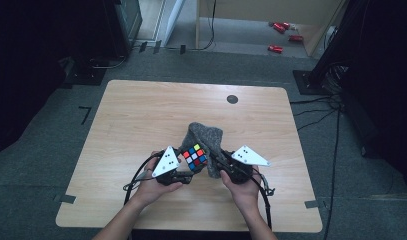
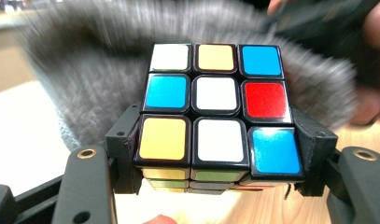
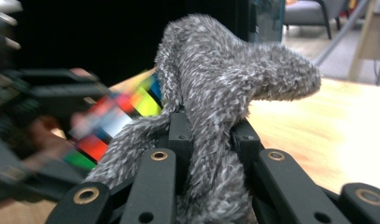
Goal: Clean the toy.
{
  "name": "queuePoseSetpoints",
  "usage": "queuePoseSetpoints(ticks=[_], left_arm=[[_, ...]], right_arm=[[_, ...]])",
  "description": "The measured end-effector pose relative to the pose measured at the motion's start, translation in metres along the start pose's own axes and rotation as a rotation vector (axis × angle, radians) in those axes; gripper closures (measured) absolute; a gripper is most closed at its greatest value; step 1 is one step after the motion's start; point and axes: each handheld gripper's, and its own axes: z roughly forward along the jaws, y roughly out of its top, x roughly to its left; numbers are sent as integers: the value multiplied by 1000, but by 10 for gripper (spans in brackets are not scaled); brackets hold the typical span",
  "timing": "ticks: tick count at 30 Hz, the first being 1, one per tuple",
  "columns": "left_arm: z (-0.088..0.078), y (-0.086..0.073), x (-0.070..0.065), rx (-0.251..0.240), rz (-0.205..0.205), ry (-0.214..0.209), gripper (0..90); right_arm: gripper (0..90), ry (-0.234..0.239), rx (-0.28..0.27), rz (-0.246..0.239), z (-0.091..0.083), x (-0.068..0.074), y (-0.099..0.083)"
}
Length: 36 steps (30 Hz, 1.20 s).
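Coloured squares catch the eye first: over on the left, the left gripper [image 2: 215,154] has its jaws clamped on the sides of a puzzle cube [image 2: 215,105], lifted just off the table [image 1: 141,115] near the front edge, white centre facing the camera with yellow, blue and red around it. Moving across, a grey fuzzy cloth [image 1: 206,140] sits right behind and against the cube, draped up in a hump. On the right, the right gripper [image 3: 208,140] is pinched tight on a fold of that cloth, fibres bunched between the black jaws. This looks like a wipe-down of the cube, and doing it well likely means keeping the left grip square on the cube's lower layer so it doesn't twist, while the cloth is dragged flat across one face instead of snagging a corner. As for writing: no brand, label or lettering readable on cube, cloth or table.
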Motion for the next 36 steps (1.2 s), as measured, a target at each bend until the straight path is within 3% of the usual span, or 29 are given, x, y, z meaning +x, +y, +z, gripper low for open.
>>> queuePoseSetpoints(ticks=[3,6,9,11,14,16,18,20,27,28,32,36], left_arm=[[0,-5,0,-55,20,2,349],[3,-8,-1,-52,19,6,349],[5,-10,-1,-43,13,7,350],[5,-11,-1,-46,8,-3,350],[3,-9,0,-66,-5,-6,350],[1,-8,2,-86,-35,-14,350],[1,-8,3,-82,-29,-4,349],[1,-10,2,-79,-30,-11,349],[4,-10,-2,-50,-15,-14,350],[4,-10,-2,-49,-16,-17,350],[0,-6,1,-70,-47,-26,350],[-1,-6,7,-79,-123,-34,350]], right_arm=[[763,-15,34,26,2,-5,-4],[765,-24,31,19,1,-2,-2],[765,7,-14,-5,-4,6,7],[765,55,-57,2,-8,12,14],[764,66,-63,2,-9,14,17],[765,36,-32,26,-6,7,11],[765,21,-10,66,-3,1,4],[765,10,23,77,0,-3,-1],[761,10,-29,-7,-6,13,13],[761,11,-24,-1,-5,12,12],[764,-19,-6,27,-3,6,2],[766,-23,-4,42,-3,4,0]])
